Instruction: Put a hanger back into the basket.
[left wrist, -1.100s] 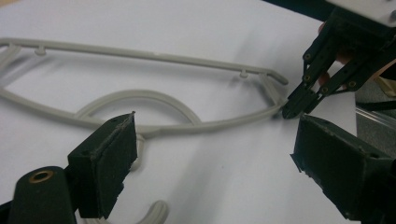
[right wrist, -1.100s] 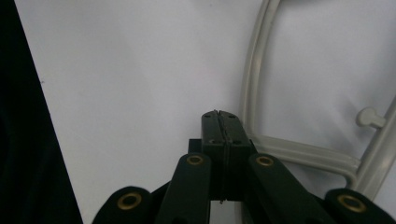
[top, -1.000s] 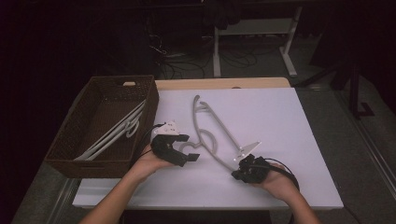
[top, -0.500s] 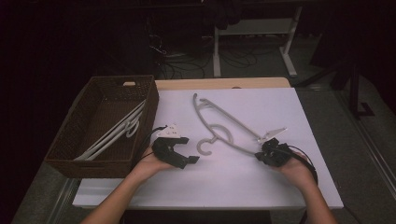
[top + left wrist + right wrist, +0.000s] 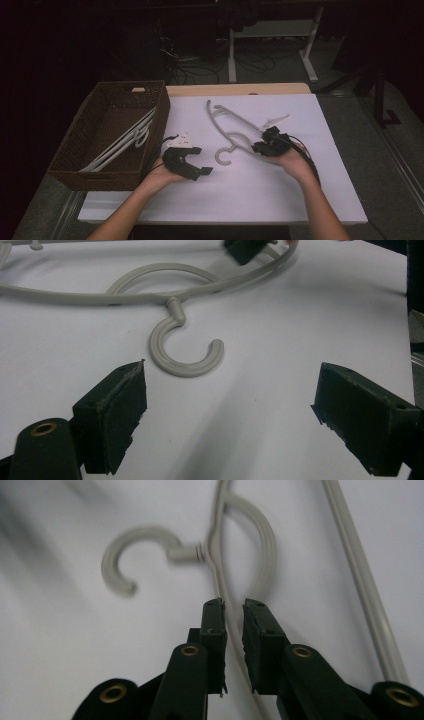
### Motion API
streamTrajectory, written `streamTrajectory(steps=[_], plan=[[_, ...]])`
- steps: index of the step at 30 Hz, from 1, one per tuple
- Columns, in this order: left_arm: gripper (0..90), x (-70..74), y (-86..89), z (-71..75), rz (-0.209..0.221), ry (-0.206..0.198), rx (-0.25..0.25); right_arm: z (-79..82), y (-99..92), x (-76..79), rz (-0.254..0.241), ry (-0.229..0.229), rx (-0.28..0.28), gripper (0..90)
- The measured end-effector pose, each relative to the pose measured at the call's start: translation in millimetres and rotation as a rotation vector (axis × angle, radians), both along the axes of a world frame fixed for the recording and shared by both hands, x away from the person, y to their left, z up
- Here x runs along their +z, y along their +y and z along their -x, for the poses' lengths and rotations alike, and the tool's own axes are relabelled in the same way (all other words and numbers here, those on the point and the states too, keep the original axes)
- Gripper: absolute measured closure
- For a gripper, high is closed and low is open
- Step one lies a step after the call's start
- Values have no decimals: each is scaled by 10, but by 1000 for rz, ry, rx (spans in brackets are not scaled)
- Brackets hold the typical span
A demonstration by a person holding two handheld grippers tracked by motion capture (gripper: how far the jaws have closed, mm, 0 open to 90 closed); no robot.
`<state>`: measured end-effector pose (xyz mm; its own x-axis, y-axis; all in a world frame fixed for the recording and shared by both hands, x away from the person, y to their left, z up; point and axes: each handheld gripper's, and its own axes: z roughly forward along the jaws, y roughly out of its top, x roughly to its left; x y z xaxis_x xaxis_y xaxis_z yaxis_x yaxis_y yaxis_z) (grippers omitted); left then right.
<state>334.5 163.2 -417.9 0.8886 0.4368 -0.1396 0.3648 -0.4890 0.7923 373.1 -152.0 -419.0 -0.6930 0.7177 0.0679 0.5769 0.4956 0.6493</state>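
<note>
A grey plastic hanger (image 5: 235, 122) lies flat on the white table top (image 5: 250, 200), its hook (image 5: 222, 155) pointing toward the near edge. My right gripper (image 5: 257, 146) is at the hanger's right arm. Its jaws have just been opening. In the right gripper view the thin arm (image 5: 220, 575) runs between the pads with a small gap, right gripper (image 5: 234, 605). My left gripper (image 5: 202, 161) rests to the left of the hook, jaws wide open and empty. The hook (image 5: 172, 355) lies just ahead of the left gripper (image 5: 230, 385).
A brown wicker basket (image 5: 127, 86) stands at the table's left side and holds white hangers (image 5: 125, 142). A white clip-like piece (image 5: 277, 120) lies beyond the right hand. Behind the table are a dark floor, cables and a stand.
My right gripper dragged the hanger's arm rightward and away from the near edge, turning the hanger and pulling its hook off from beside the left gripper. The left hand kept still.
</note>
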Motion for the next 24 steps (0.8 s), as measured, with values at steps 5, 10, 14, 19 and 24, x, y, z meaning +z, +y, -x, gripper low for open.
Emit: streamTrajectory(steps=[5, 10, 14, 19, 24], plan=[[134, 8, 16, -9, 10, -2, 2, -345, 422, -91, 6, 22, 13, 737], [134, 9, 27, -11, 10, -2, 3, -584, 727, -203, 67, 41, 3, 723], [134, 7, 29, -11, 9, -3, 2, -664, 813, -272, 85, 50, 2, 781], [134, 5, 27, -15, 8, -4, 3, -628, 806, -273, 82, 42, 34, 805], [134, 1, 22, -14, 9, 0, 2, -433, 777, -265, 58, 62, 142, 812]])
